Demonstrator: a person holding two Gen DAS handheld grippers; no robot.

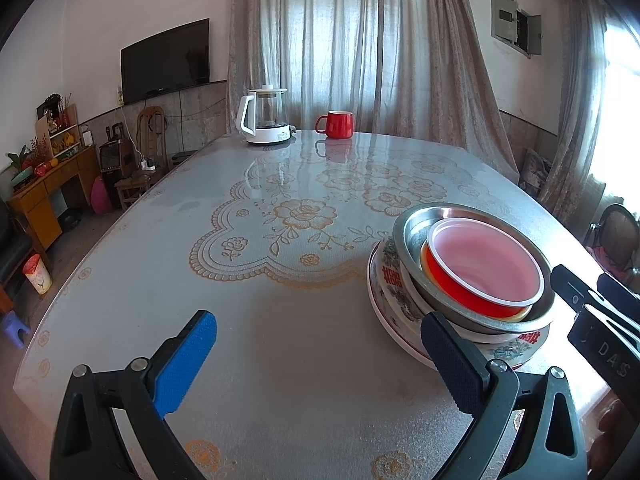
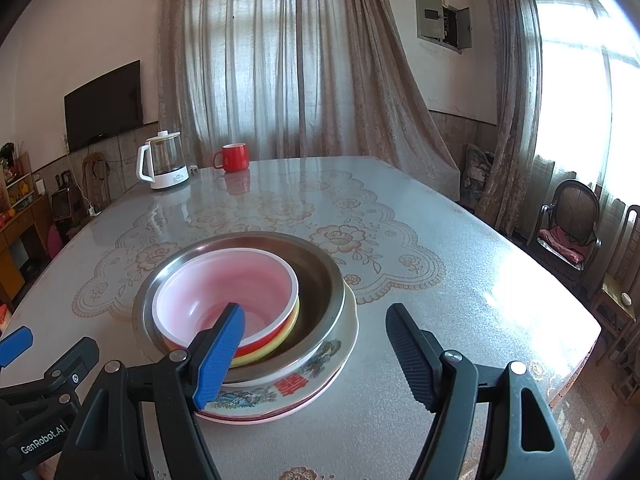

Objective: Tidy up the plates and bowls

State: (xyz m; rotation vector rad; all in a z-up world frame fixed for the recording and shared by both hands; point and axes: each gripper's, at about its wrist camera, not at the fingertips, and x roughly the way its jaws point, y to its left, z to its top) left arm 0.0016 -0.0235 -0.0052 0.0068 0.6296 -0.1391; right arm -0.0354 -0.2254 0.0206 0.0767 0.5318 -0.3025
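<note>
As seen from the left wrist view, the left gripper [image 1: 320,364] stands wide, nothing between its fingers, over bare bench [image 1: 280,360]. Blue pad at left, black pad at right; the black pad overlaps the near-left edge of the stack in the picture, contact cannot be told. The stack sits at the right side of the bench: patterned plate [image 1: 516,346] at the bottom, w/ a pink-rimmed plate edge under it, then a steel bowl [image 1: 416,232], then the red bowl [image 1: 460,284] w/ white rim and pink inside. A yellow edge shows under the red bowl. Part of the right gripper shows at far right, beside the stack. At the far end of the bench: kettle [image 1: 266,118] and red mug [image 1: 335,124], near each other, apart.

Right wrist view: right gripper [image 2: 316,354] also wide, holding nothing. Its blue finger lies in front of the near rim of the red bowl [image 2: 224,292]; black finger off to the right of the stack, over the bench [image 2: 460,280]. Steel bowl [image 2: 320,280] nests on the patterned plate [image 2: 288,388]. Red bowl sits off-centre, toward the left in the steel bowl. Left gripper partly visible at lower left edge. Kettle [image 2: 162,164] and red mug [image 2: 234,158] at the far-left end.
</note>
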